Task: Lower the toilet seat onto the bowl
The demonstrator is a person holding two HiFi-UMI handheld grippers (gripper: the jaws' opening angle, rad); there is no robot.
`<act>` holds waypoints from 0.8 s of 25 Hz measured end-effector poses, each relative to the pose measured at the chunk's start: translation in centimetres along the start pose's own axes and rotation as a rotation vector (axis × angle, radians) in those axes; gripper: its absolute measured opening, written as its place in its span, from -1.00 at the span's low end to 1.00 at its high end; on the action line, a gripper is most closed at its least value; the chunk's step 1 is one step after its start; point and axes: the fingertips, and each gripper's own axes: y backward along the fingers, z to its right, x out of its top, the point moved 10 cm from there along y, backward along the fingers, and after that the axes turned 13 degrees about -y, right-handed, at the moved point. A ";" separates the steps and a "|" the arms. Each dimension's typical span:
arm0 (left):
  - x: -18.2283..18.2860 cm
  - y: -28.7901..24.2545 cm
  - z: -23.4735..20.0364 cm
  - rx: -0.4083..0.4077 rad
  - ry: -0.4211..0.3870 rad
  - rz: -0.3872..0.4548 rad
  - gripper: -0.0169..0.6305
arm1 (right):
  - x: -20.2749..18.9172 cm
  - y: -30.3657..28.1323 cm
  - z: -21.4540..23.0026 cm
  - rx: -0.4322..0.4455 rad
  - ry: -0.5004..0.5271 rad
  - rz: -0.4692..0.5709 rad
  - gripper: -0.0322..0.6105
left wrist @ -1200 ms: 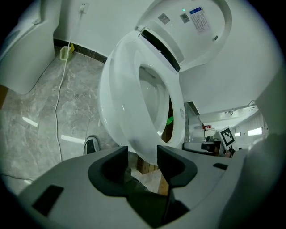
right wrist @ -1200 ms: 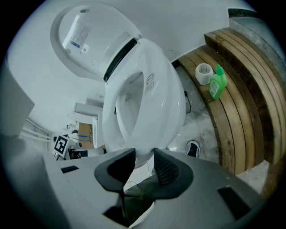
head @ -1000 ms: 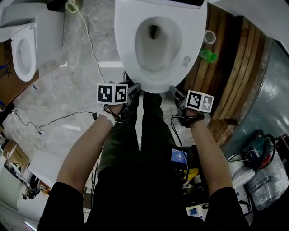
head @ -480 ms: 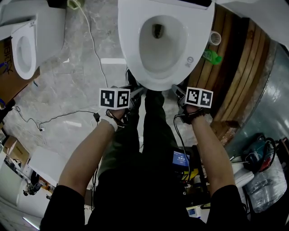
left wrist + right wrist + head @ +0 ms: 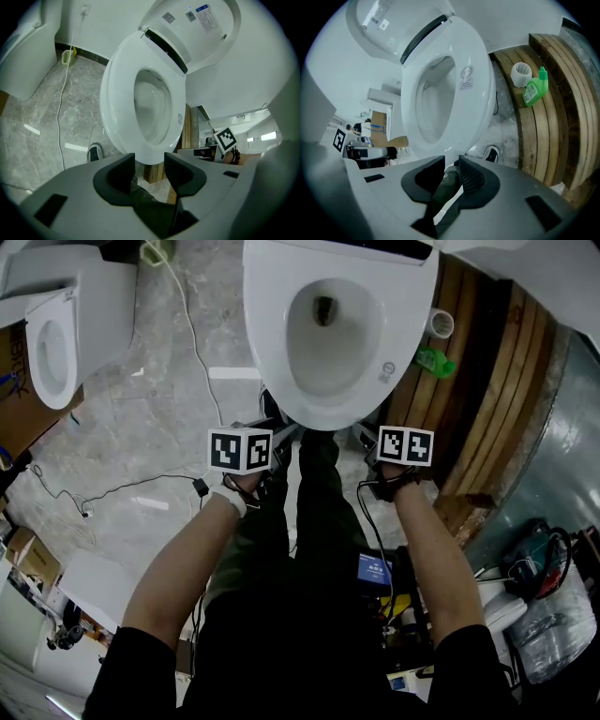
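The white toilet seat lies flat on the bowl, with the lid standing up behind it. My left gripper hovers just off the seat's front left edge; in the left gripper view its jaws stand wide apart and empty. My right gripper is off the front right edge, apart from the seat. In the right gripper view its jaws have just been closing to a narrow gap, and only the person's trouser leg shows behind them.
A second toilet stands at the top left by a cardboard box. A cable trails over the marble floor. Right of the bowl, a green bottle and a white roll sit on wooden boards.
My right gripper has shifted slightly left toward the bowl's front and rolled, so its marker cube faces the camera more squarely. The left gripper has stayed put.
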 end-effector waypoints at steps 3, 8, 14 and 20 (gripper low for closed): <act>1.0 1.2 1.4 0.010 -0.029 0.023 -0.32 | -0.1 2.1 -1.0 -0.038 0.086 0.052 -0.58; 3.2 5.3 5.0 0.019 -0.097 0.111 -0.40 | 0.6 8.0 -4.0 -0.054 0.216 0.210 -0.64; 6.4 13.4 10.2 0.032 -0.204 0.262 -0.49 | 0.6 18.2 -11.1 0.003 0.344 0.403 -0.68; 10.0 22.4 16.3 0.010 -0.315 0.477 -0.77 | -0.7 29.2 -18.4 0.148 0.390 0.630 -0.70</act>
